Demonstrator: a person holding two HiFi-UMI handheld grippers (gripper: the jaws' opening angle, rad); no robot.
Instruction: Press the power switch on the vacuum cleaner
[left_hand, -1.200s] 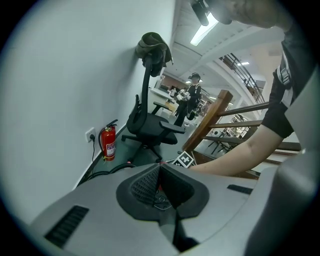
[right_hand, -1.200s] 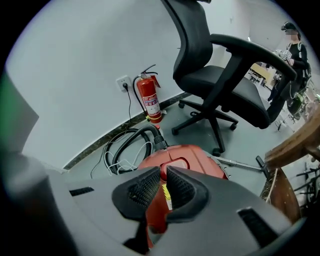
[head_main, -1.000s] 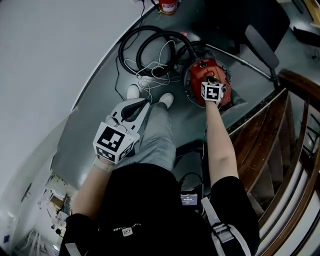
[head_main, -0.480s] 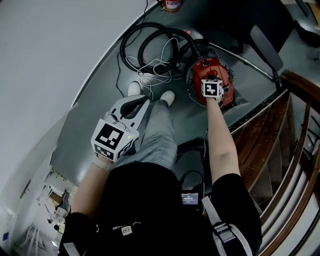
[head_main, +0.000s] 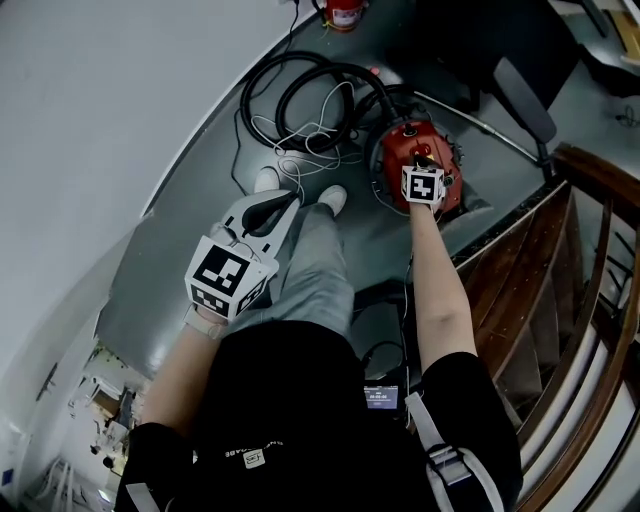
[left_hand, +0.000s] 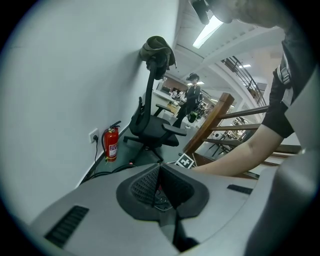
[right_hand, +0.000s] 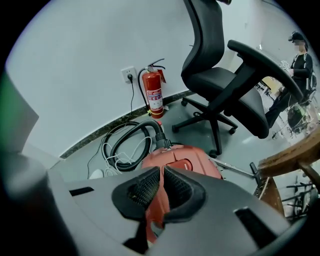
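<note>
A red canister vacuum cleaner (head_main: 405, 150) sits on the grey floor at upper centre of the head view, its black hose (head_main: 300, 85) coiled to the left. My right gripper (head_main: 428, 160) is down on the vacuum's top, jaws shut with nothing between them; in the right gripper view the red body (right_hand: 182, 160) lies just past the tips (right_hand: 162, 172). The power switch itself is hidden under that gripper. My left gripper (head_main: 285, 205) hangs over the person's grey-trousered leg, far from the vacuum, its jaws shut (left_hand: 159, 170) and empty.
A black office chair (right_hand: 225, 75) stands right behind the vacuum. A red fire extinguisher (right_hand: 154, 92) stands by the wall beside a socket. White cable (head_main: 300, 150) loops near the hose. A wooden stair rail (head_main: 590, 240) runs along the right. A person (left_hand: 191, 97) stands far off.
The right gripper stays on the vacuum's top with only slight shifts. The left gripper has hardly moved.
</note>
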